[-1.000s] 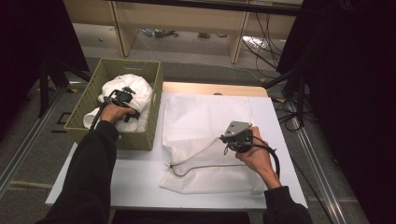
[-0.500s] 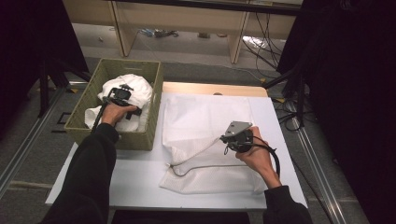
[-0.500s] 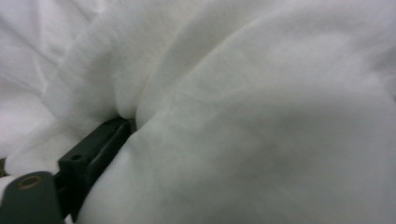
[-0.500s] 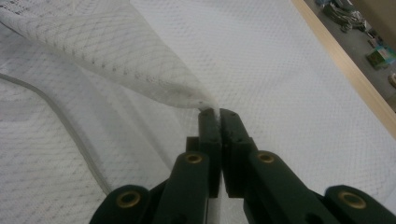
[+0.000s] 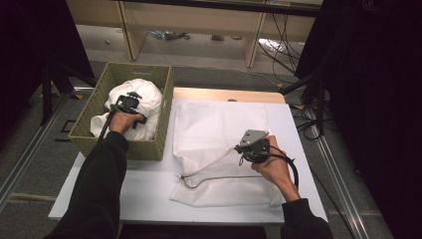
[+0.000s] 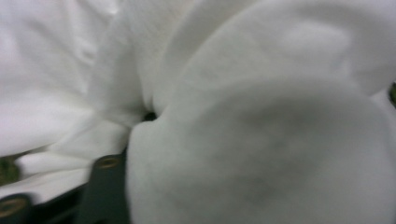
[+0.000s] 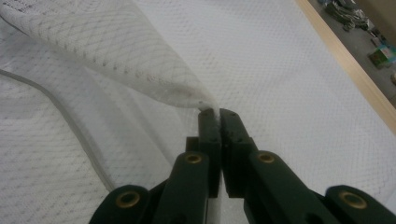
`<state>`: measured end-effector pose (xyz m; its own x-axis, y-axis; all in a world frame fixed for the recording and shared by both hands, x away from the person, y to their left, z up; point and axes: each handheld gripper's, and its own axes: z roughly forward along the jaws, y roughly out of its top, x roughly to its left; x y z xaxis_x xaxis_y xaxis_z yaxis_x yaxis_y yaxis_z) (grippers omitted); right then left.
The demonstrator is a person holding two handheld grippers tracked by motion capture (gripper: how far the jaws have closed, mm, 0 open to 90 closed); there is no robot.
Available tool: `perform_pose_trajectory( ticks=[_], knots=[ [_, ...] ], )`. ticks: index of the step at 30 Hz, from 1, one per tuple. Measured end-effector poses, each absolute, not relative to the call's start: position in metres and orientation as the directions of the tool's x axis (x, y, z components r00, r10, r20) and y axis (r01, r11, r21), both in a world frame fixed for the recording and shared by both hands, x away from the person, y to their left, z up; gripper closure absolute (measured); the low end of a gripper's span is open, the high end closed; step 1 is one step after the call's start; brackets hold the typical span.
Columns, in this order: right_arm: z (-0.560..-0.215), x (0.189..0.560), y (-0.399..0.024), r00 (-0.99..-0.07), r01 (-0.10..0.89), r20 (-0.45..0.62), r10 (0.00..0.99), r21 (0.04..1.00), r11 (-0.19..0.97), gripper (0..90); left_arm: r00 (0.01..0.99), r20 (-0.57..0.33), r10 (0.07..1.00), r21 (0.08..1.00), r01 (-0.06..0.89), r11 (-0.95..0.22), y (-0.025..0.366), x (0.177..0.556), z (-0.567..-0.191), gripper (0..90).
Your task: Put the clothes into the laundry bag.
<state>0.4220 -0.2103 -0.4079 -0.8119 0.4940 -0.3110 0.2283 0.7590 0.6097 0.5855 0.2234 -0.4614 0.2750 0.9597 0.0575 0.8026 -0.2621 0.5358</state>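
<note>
Right forearm enters from bottom right of the high view, black sleeve, hand wrapped around the right gripper [image 5: 240, 149], grey three-cornered plate on top, cable looping back over the wrist. Jaws point left, toward table centre. In the right gripper view the right gripper [image 7: 218, 113] has its jaws pressed together on a thin fold of the white mesh bag [image 7: 289, 79]; the pinched edge lifts up off the rest of the fabric and stretches away to the upper left.

The mesh bag [image 5: 219, 144] lies flat across the middle of the white table [image 5: 149, 191], wrinkled, one flap raised to the gripper. A grey drawstring cord [image 5: 214, 178] runs along its near part, end curling by the bag's left edge; the same cord [image 7: 60, 116] crosses the right gripper view on the left.

Left arm reaches up along the left side, sleeve over the table's near left corner, hand inside the woven basket [image 5: 87, 132]. Left gripper [image 5: 130, 99] is pushed into the white cloth bundle [image 5: 144, 94] that fills the basket. Left gripper view is blurred white cloth [image 6: 261, 140] close up, one black jaw partly visible at bottom left; can't tell if clenched or released.

Basket sits at the table's left edge, just beside the mesh bag. Beyond the table: floor, wooden shelf legs, loose cables [image 5: 283, 35].
</note>
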Motion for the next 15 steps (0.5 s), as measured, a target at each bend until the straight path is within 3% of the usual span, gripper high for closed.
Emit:
perform_pose_trajectory(
  ticks=[3, 8, 15],
  knots=[
    [-0.408, 0.423, -0.211, -0.807, 0.221, -0.320, 0.497, 0.616, 0.756, 89.1, 0.280, 0.078, 0.957, 0.536, 0.797, -0.277, 0.221, 0.585, -0.461, 52.7],
    [-0.407, 0.421, -0.212, -0.808, 0.228, -0.313, 0.499, 0.615, 0.755, 89.2, 0.291, 0.102, 0.951, 0.543, 0.785, -0.298, 0.220, 0.585, -0.459, 58.4],
    [-0.407, 0.423, -0.215, -0.803, 0.238, -0.309, 0.509, 0.618, 0.750, 89.3, 0.272, 0.064, 0.960, 0.600, 0.758, -0.255, 0.227, 0.582, -0.446, 63.2]
  ],
)
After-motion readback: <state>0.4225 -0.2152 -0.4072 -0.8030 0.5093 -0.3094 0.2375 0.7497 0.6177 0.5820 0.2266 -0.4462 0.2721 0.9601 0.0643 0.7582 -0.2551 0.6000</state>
